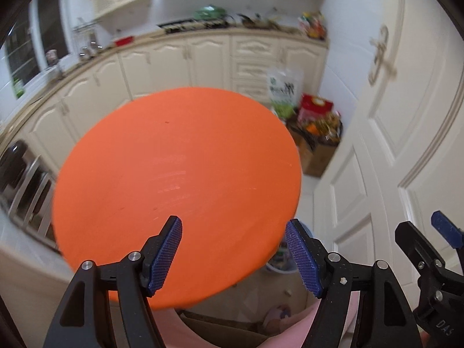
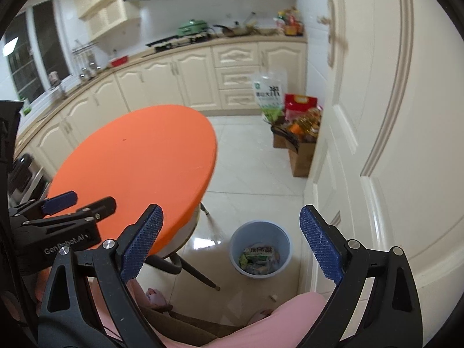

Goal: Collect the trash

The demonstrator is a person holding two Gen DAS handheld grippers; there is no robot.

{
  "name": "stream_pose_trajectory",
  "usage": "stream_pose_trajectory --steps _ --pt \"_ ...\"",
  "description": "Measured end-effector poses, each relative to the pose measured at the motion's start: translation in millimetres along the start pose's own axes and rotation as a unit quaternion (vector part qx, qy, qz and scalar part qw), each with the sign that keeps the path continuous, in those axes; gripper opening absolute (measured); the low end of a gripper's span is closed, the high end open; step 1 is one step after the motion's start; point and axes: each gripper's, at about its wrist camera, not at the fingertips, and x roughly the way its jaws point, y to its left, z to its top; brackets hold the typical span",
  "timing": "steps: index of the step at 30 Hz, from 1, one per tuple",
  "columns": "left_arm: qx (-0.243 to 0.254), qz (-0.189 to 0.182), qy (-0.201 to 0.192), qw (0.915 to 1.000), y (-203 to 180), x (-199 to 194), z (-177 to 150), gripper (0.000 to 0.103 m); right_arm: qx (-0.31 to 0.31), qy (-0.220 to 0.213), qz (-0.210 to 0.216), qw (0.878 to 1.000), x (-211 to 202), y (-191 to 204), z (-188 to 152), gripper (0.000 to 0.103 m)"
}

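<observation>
So from where I'm driving this, both grippers are empty right now. The left gripper point(image 1: 233, 256) has its blue ridged pads spread fairly wide with nothing between them, hanging over the near edge of the round orange tabletop point(image 1: 179, 179). The right gripper point(image 2: 232, 243) is spread even wider, also holding nothing, and it's off the table's right side above the glossy white tiled floor point(image 2: 255, 179).

The trash is in the small pale blue plastic bin point(image 2: 261, 248) sitting on the floor just right of the table's dark legs, close to the cream panelled door point(image 2: 377, 145). I can see crumpled green and white wrappers point(image 2: 258, 256) lying in the bottom of it. There's one tiny pale scrap point(image 2: 273, 297) on the tiles just in front of the bin. The tabletop looks bare in both views.
</observation>
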Motion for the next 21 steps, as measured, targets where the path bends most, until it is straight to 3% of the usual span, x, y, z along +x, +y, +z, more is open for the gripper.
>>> stream_pose_trajectory --steps 5,10,14,21 --pt "-0.023 0.011 -0.038 0.9990 -3.8 -46.4 -41.9 0.070 -0.033 -0.034 0.011 0.999 -32.4 16.6 -3.6 0.095" --pt "-0.036 0.031 -0.097 0.9941 -14.5 -99.8 -84.0 0.071 -0.058 -0.096 0.012 0.994 -72.8 31.7 -7.3 0.103" --pt "-0.044 0.039 -0.133 0.9894 -25.7 -132.8 -120.0 0.078 -0.078 -0.139 0.022 0.987 -101.8 44.6 -9.9 0.103" --pt "-0.075 0.082 -0.201 0.9732 -38.5 -184.2 -185.5 0.084 -0.088 -0.168 0.025 0.982 -121.4 51.1 -6.6 0.103"
